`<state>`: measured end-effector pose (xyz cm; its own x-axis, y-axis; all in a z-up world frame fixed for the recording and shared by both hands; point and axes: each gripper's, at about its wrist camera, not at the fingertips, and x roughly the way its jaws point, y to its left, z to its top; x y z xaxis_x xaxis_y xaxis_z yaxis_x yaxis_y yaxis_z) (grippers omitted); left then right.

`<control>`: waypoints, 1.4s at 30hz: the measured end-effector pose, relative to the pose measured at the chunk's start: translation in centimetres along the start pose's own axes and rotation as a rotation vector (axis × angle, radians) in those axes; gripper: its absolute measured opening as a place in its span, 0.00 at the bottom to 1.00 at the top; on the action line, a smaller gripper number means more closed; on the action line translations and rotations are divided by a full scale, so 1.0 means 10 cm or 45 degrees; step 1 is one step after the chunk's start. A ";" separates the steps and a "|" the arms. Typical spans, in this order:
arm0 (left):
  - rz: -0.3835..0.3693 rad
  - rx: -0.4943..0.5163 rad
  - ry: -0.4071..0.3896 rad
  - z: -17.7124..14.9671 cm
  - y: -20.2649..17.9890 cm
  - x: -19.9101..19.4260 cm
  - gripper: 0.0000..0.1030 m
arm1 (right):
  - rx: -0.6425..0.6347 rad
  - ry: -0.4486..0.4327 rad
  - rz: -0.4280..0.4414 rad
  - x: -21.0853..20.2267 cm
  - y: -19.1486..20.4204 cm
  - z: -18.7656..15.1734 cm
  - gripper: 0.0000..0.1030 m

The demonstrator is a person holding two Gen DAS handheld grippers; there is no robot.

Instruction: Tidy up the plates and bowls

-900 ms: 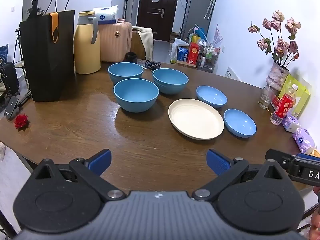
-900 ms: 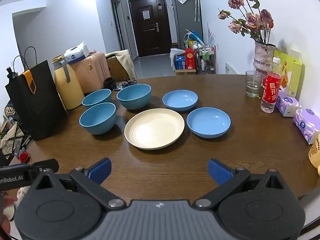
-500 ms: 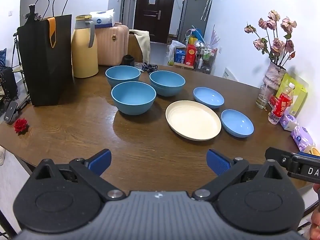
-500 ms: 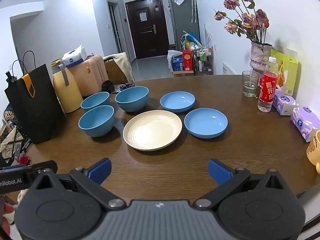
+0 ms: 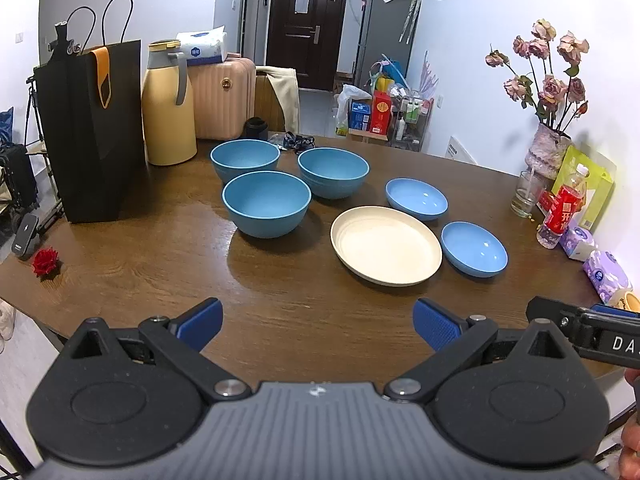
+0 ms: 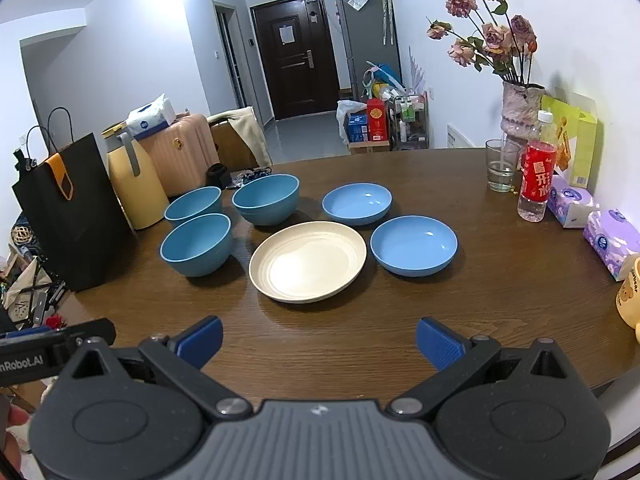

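Observation:
Three deep blue bowls cluster on the brown table: a near one [image 5: 267,204] [image 6: 197,244], a far left one [image 5: 245,159] [image 6: 193,204] and a far right one [image 5: 333,172] [image 6: 266,199]. A cream plate [image 5: 386,245] [image 6: 307,261] lies to their right. Two shallow blue plates sit beyond it, one far [image 5: 416,199] [image 6: 357,203], one near [image 5: 474,249] [image 6: 413,245]. My left gripper [image 5: 318,326] and right gripper [image 6: 319,342] hover over the table's near edge, both open and empty, well short of the dishes.
A black paper bag [image 5: 90,128], a yellow thermos jug [image 5: 167,108] and a pink suitcase [image 5: 224,96] stand at the left. A vase of dried roses [image 6: 520,108], a glass [image 6: 500,165], a red bottle [image 6: 535,176] and tissue packs [image 6: 612,240] line the right edge.
Both views have shifted slightly, with the dishes sitting a little lower and nearer in the right wrist view. The dishes themselves have not moved and both grippers stay open.

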<state>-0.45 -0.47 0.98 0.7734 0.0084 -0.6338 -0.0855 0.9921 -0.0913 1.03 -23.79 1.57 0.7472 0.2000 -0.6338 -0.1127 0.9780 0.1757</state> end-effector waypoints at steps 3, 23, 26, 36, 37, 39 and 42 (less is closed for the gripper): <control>0.010 0.006 -0.004 0.01 -0.03 -0.02 1.00 | 0.002 -0.001 0.011 0.02 0.00 0.00 1.00; 0.020 0.002 -0.006 0.03 -0.03 -0.02 1.00 | 0.001 -0.003 0.027 0.07 0.00 0.03 1.00; 0.019 0.002 -0.006 0.02 -0.03 -0.02 1.00 | 0.001 -0.003 0.028 0.08 -0.01 0.02 1.00; 0.020 0.003 -0.006 0.03 -0.04 -0.02 1.00 | 0.002 -0.003 0.027 0.08 0.00 0.02 1.00; 0.019 0.002 -0.006 0.03 -0.04 -0.02 1.00 | 0.002 -0.002 0.027 0.08 0.00 0.03 1.00; 0.020 0.002 -0.006 0.03 -0.04 -0.02 1.00 | 0.002 -0.002 0.026 0.08 0.00 0.02 1.00; 0.019 0.002 -0.006 0.03 -0.04 -0.02 1.00 | 0.003 -0.002 0.027 0.08 0.00 0.03 1.00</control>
<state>-0.39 -0.82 1.37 0.7751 0.0239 -0.6314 -0.0962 0.9921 -0.0806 1.77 -23.63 1.27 0.7458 0.2204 -0.6286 -0.1271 0.9734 0.1906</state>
